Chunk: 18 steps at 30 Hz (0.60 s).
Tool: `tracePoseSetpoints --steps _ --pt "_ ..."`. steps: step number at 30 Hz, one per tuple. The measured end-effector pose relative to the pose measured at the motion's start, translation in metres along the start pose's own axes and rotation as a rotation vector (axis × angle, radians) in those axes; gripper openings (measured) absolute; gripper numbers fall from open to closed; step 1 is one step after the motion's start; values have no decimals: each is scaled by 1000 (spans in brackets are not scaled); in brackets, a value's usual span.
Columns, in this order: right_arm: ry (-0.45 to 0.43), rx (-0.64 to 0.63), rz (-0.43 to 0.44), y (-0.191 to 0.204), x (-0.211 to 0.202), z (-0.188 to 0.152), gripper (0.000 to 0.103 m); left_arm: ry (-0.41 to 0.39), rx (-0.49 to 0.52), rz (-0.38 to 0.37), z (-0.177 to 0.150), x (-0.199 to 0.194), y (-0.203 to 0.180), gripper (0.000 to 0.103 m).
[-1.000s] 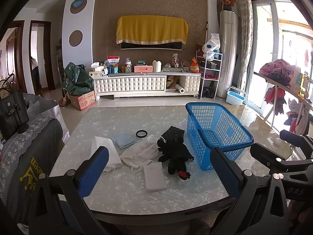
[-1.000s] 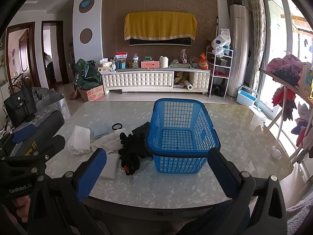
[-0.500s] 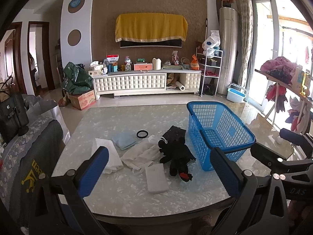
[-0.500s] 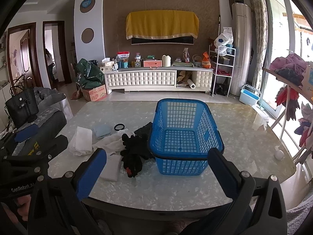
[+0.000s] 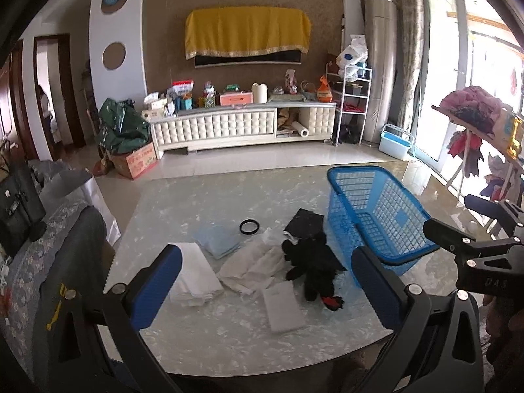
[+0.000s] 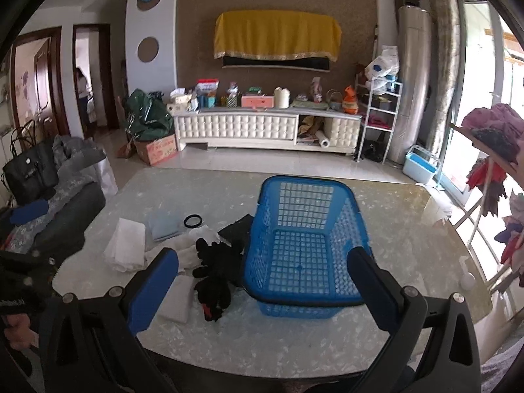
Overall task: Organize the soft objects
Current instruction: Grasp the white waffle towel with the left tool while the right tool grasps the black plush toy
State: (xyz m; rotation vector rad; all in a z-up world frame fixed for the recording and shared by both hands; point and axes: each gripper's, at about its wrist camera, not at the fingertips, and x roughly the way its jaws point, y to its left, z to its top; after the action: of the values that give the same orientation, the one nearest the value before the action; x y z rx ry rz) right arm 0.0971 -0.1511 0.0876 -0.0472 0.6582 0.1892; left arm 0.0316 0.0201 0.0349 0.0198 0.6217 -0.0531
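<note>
Left wrist view: left gripper (image 5: 267, 281) and right gripper (image 6: 273, 286) both jaws apart, empty, above marble-pattern table (image 5: 203, 203); black plush toy (image 5: 311, 263) lies beside empty blue plastic mesh basket (image 5: 376, 213), white cloths (image 5: 255, 262) left of it.

Soft items (image 5: 258, 263) left of basket (image 5: 376, 216) on table (image 5: 203, 203)

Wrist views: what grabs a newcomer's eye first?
The bright blue basket, empty, on the right half of the marble table. Just left of it lies a black plush toy amid white cloths. Behind, a yellow cloth drapes the wall-mounted screen.
</note>
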Motion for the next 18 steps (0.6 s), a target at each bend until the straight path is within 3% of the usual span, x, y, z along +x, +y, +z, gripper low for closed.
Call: tracePoseSetpoints --steps 9,18 --pt "108 -53 115 25 38 16 103 127 -75 20 10 36 60 103" --pt "255 -111 197 60 81 20 103 245 -77 42 5 76 115 103"
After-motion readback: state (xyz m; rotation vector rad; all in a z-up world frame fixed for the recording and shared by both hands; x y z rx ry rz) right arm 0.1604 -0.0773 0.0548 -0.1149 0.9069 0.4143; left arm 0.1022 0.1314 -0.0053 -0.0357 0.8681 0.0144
